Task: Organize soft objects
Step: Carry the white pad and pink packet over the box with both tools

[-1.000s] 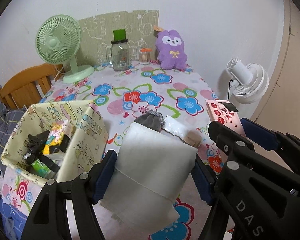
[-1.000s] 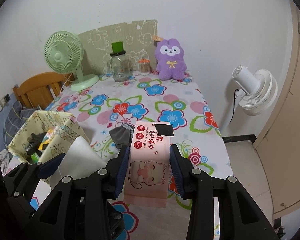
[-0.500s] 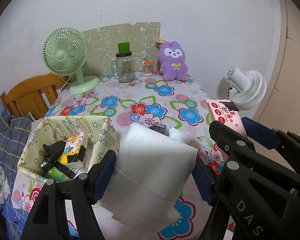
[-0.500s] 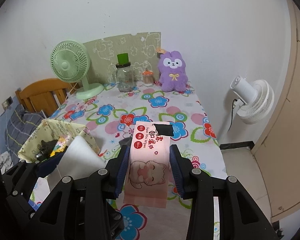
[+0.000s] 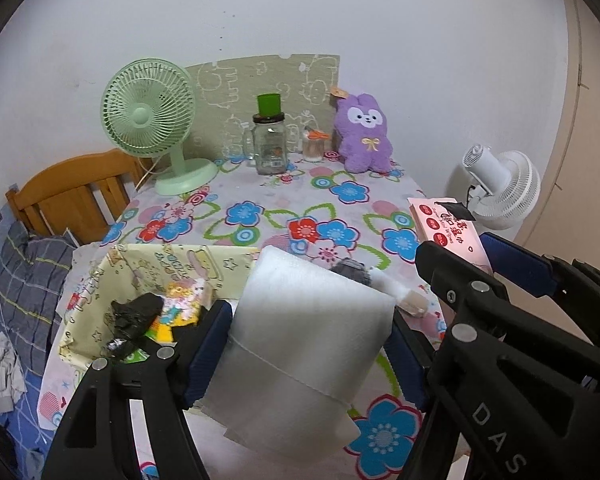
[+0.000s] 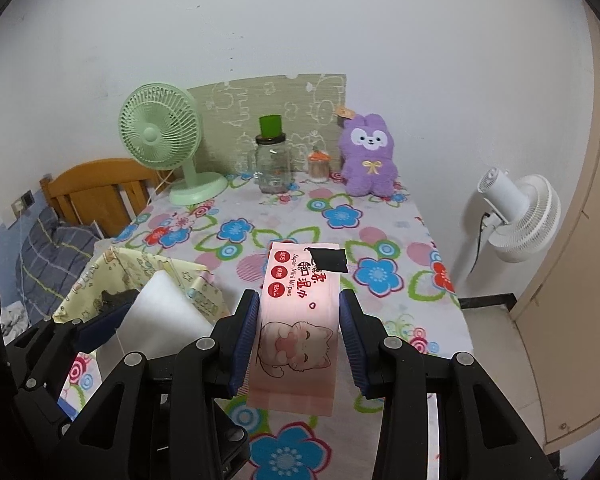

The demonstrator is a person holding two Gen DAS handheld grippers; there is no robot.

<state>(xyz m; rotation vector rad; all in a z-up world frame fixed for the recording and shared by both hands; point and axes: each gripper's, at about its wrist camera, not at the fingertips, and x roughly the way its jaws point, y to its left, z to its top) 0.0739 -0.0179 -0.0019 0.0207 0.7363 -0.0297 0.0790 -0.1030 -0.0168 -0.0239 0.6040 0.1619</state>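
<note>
Above the flowered table (image 5: 284, 200), the left gripper (image 5: 312, 344) is clamped on a white foam sheet (image 5: 300, 344), just beside the yellow basket (image 5: 100, 300). Beside it the right gripper (image 6: 298, 336) squeezes a pink wipes pack (image 6: 300, 320). Behind stand a green fan (image 5: 148, 120), a jar (image 5: 270, 148) and a purple bunny (image 5: 364, 136).

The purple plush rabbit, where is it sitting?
The purple plush rabbit sits upright at the table's far edge against the wall, right of the small orange-topped jar and the clear glass jar.
</note>
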